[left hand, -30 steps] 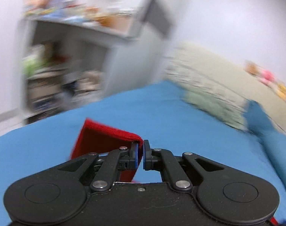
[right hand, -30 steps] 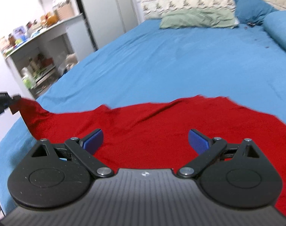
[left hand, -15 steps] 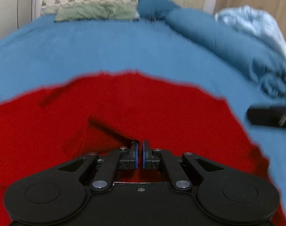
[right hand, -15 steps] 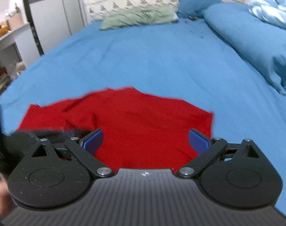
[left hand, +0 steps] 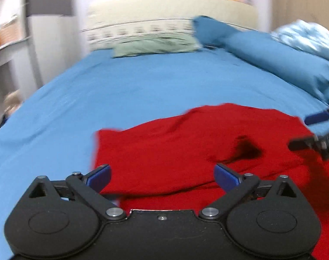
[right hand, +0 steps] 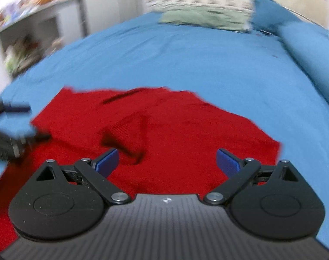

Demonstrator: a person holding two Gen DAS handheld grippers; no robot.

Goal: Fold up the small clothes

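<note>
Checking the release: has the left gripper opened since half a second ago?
Yes. The left gripper now stands open above the red cloth on the bed.

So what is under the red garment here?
The red garment lies on the blue bedsheet, which shows all around it. One part is folded over onto itself. Anything beneath the cloth is covered and cannot be seen.

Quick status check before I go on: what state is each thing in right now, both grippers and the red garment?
Left gripper: open, fingers spread wide, holding nothing.
Right gripper: open, fingers spread wide, holding nothing.
Red knit garment: lying loose on the bed, one part folded over itself, rumpled with a dark crease, not gripped.
Blue bed sheet: spread flat under the garment.
Pale green pillow: lying at the headboard end.
</note>
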